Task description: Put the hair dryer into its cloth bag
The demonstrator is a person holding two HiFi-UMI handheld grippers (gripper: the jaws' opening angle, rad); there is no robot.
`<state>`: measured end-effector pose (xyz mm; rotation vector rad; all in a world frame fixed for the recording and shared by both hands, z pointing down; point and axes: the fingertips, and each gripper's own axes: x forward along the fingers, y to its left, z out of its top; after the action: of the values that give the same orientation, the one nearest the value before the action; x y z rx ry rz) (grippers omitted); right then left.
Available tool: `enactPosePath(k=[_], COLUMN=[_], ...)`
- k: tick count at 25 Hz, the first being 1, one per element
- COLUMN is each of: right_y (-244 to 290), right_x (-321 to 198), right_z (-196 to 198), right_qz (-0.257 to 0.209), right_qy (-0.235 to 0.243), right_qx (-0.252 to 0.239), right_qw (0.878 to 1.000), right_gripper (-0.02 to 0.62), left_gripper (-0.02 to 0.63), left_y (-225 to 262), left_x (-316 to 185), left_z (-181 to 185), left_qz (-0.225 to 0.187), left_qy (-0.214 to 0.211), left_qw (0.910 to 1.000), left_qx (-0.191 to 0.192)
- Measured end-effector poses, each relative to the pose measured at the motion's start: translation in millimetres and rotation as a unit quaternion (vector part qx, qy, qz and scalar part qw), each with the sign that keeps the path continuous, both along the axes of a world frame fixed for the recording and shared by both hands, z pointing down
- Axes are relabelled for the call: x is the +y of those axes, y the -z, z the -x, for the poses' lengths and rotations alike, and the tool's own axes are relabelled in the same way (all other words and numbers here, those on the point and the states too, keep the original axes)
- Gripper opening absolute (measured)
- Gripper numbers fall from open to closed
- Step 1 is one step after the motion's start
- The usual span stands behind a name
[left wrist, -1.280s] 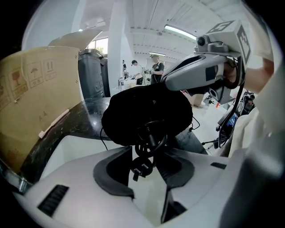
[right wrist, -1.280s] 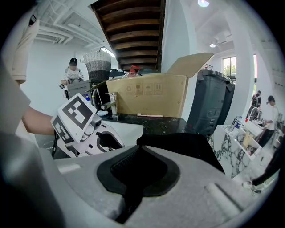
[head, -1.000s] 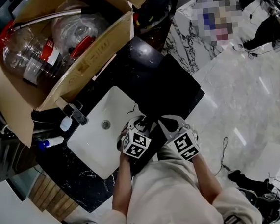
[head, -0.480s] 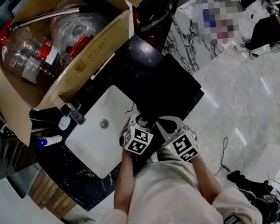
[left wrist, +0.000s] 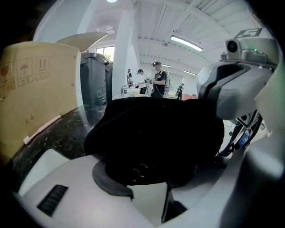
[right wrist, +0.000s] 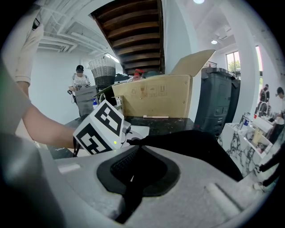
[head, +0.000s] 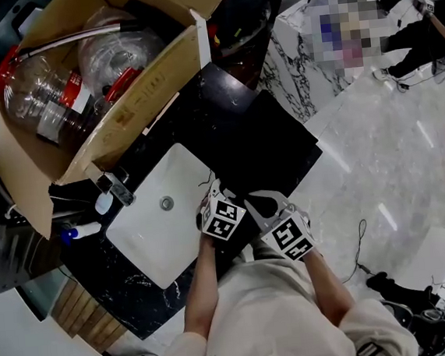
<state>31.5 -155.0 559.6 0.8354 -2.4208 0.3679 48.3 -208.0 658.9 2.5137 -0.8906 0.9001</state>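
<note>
Black veined stone forms the worktop (head: 237,125). A white sink (head: 154,235) is set into it at about 9 o'clock from the two grippers, and an open cardboard box (head: 134,115) of plastic bottles (head: 42,89) sits out at 11 o'clock.

The cloth bag (right wrist: 200,147) is a slack black heap on the worktop edge nearest the person, right in front of both tools. The right gripper (right wrist: 136,178) has its fingers (right wrist: 187,191) clenched on a fold of that cloth, which runs down into the seam between them. The left gripper (left wrist: 156,182), just beside it at 9 o'clock, has its fingers (left wrist: 67,178) slightly apart. They have just been opening, and the bag's bulk lies across their tips without seeming to be pinched.

I cannot pick out the hair dryer in any view. It may be under or inside the dark cloth, or lost against the dark stone.

This looks like the bag-handling step, with one side pinned while the other is being let go or re-gripped. Next, the left gripper needs a fresh bite on the rim opposite the right one. Then the two should draw apart to spread the mouth, with the right one keeping its hold.
</note>
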Motion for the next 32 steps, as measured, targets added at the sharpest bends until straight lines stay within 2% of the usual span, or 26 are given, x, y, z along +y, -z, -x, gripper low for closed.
enactPosePath(k=[9,18,23,28,32], right_y=[-6.4,-9.0,-11.4,-5.8,7.7], right_x=[4.3,6.5,14.5,18.8,16.6], right_z=[-6.6,-5.5,-4.3,-5.5,-12.4], right_qz=[0.014,-0.018,-0.015,-0.024,-0.042], right_qy=[-0.013,-0.024,-0.02,-0.031,-0.061], right_qx=[0.003,0.027,0.025,0.014,-0.007], right_qw=[1.0,0.999,0.999,0.999,0.997], right_gripper=[0.017,0.018,0.031,0.037,0.041], left_gripper=[0.216,0.227,0.227,0.227,0.227], left_y=[-1.3,5.8,8.8,20.3,41.5], left_x=[-0.3,12.3,25.8,39.1,46.0], left_z=[-5.0,7.9,22.3,37.6,49.6], left_qz=[0.016,0.013,0.012,-0.001,-0.031], left_qy=[0.004,0.006,0.017,0.029,0.045], left_qw=[0.9993,0.9994,0.9993,0.9991,0.9975], left_qx=[0.033,0.032,0.031,0.031,0.046])
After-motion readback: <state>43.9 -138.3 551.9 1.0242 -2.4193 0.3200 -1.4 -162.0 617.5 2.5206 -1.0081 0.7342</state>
